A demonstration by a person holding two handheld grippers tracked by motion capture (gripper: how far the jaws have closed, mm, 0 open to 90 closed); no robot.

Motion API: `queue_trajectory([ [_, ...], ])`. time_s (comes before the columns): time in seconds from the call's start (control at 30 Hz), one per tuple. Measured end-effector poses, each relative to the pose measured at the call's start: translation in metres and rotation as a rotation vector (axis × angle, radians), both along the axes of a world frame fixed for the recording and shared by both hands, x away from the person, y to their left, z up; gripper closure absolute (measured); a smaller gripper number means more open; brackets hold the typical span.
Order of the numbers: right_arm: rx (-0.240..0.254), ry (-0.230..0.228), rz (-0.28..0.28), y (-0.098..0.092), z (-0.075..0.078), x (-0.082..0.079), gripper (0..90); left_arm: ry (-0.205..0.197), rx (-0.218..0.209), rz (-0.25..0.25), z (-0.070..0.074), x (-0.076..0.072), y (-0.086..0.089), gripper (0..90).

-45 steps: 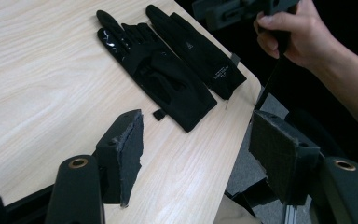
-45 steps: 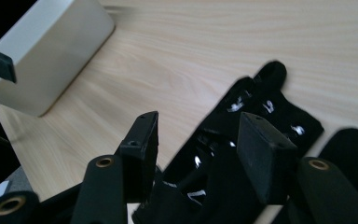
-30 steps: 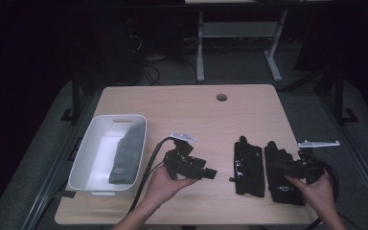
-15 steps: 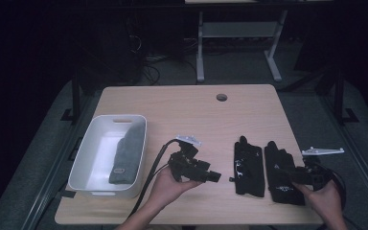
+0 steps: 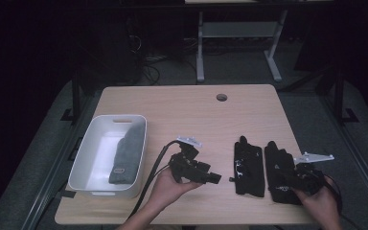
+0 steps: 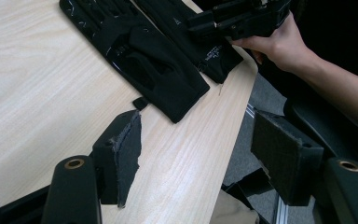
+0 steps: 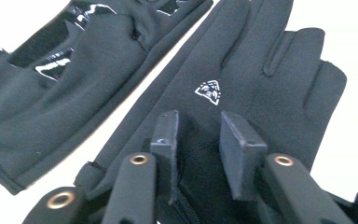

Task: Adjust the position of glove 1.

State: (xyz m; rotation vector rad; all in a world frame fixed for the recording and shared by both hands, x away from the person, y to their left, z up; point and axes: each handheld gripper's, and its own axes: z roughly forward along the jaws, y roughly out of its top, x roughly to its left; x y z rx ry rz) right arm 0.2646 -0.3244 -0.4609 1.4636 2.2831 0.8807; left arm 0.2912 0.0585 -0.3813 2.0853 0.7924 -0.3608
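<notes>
We see the right gripper down on the logo glove, jaws just closing narrow; whether fabric is pinched stays hidden. At nine o'clock, the left gripper gapes empty.

Open tool near black gloves

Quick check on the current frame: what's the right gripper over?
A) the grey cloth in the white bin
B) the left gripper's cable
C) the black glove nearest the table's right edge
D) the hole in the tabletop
C: in the high view the right gripper sits on the outer black glove, and in the right gripper view its jaws straddle that glove's cuff end, near the white logo.
</notes>
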Motion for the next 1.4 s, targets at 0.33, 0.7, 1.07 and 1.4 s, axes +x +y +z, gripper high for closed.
queue_trajectory([
  [0.33, -0.083, -0.020, -0.004, 0.008, 0.001, -0.001, 80.0, 0.003, -0.003, -0.003, -0.003, -0.001, 0.001, 33.3],
  [0.7, -0.055, 0.004, -0.048, 0.009, 0.004, 0.001, 87.6, 0.005, -0.003, 0.005, -0.003, 0.000, 0.005, 33.3],
  [1.07, 0.001, -0.004, -0.084, 0.001, 0.016, 0.002, 87.7, 0.002, -0.003, 0.010, -0.001, 0.000, 0.008, 33.2],
  [1.4, 0.056, -0.034, -0.081, 0.006, 0.039, 0.008, 87.7, -0.002, -0.005, 0.007, 0.000, 0.000, 0.010, 33.1],
])
